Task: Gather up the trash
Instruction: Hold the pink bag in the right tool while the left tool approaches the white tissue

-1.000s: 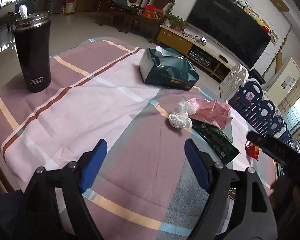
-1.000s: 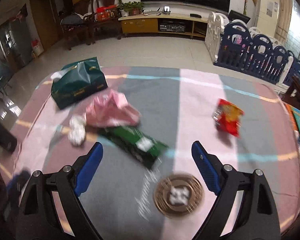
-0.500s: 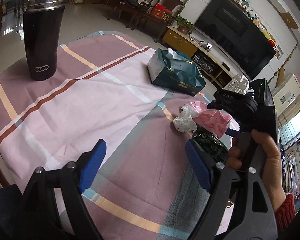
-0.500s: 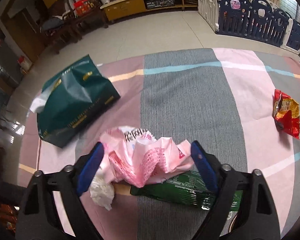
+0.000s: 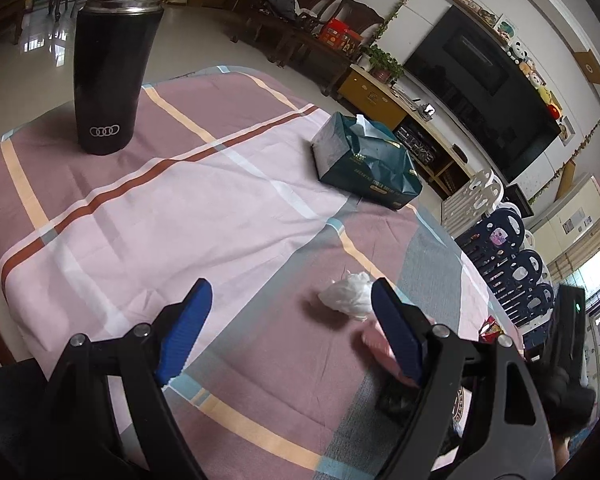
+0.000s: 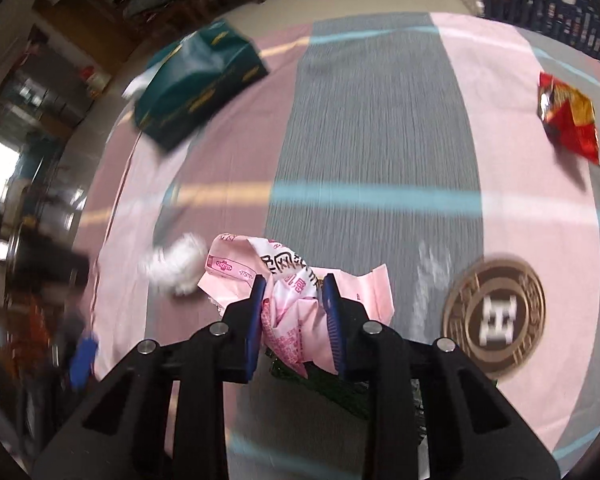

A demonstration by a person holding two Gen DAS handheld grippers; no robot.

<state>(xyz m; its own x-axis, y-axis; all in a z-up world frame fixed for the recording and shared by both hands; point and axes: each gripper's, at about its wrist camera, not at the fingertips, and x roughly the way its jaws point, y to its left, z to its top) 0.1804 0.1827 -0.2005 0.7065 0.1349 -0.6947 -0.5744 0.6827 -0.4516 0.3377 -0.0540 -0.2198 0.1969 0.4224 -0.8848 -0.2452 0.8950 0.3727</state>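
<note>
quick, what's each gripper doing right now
Left gripper: open, holding nothing, above the tablecloth.
Right gripper: jaws closing, pads pressing the crumpled pink wrapper between them.

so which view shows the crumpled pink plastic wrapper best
The right wrist view: the crumpled pink plastic wrapper sits centred between the closing right gripper pads, print readable. The left wrist view shows only a pink sliver behind the open left gripper.
</note>
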